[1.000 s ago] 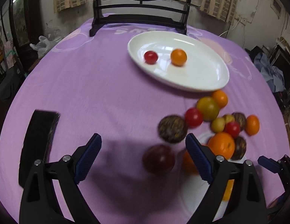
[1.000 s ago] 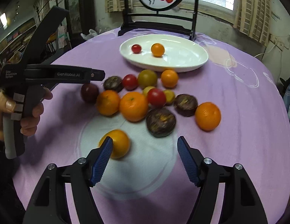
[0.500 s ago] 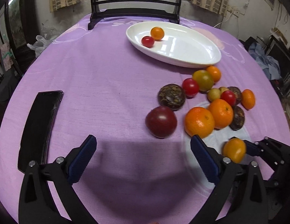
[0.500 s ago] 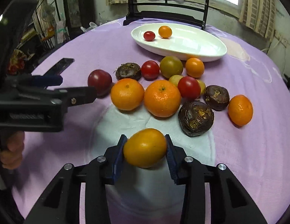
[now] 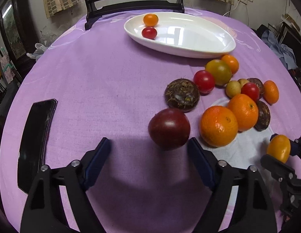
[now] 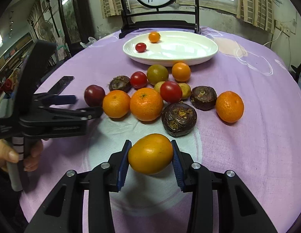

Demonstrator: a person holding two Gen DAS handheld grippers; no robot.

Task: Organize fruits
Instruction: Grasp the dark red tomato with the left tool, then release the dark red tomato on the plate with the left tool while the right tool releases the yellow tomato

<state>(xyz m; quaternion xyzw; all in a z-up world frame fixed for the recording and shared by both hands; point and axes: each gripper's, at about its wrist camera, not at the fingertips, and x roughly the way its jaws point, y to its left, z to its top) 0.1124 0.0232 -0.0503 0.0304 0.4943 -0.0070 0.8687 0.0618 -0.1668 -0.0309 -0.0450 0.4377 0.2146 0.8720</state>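
Left wrist view: the left tool (image 5: pixel 148 153) stands released, its blue pads flanking a dark red tomato (image 5: pixel 169 128) on the purple-clothed surface (image 5: pixel 92 73), near a phone (image 5: pixel 36 139).

Right wrist view: the right tool (image 6: pixel 150 160) is clenched on a yellow-orange fruit (image 6: pixel 150 153), short of the white plate (image 6: pixel 189 54).

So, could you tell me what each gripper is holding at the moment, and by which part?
The right gripper clamps the yellow-orange fruit across its two sides. The left gripper is open and holds nothing, with the dark red tomato just ahead.
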